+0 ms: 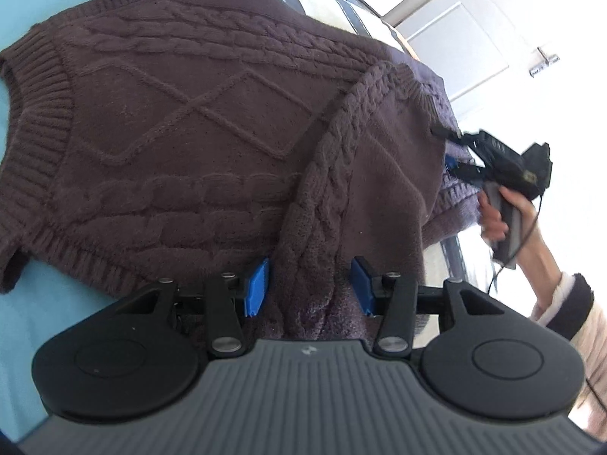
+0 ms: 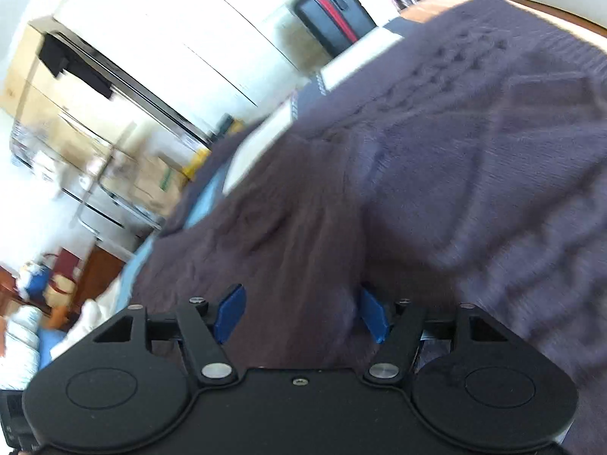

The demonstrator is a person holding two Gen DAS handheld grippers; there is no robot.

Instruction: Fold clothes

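Sweater (image 1: 197,121): dark brown cable knit, ribbed hem and cuffs, diamond and braid patterns; spread on the light blue bed cover (image 1: 34,7), one part folded over the body.
Sleeve (image 1: 326,189): braided strip running from the far edge down into the left gripper (image 1: 309,288).
Left gripper: blue pads clamped on the bunched sleeve.
Right gripper (image 2: 301,313): pads pressed onto a thick fold of the knit; in the left view, held by a hand (image 1: 497,220) at the bed's right edge.
Hidden: fabric between pads, far bed edge.
Blurred: right view, room background.
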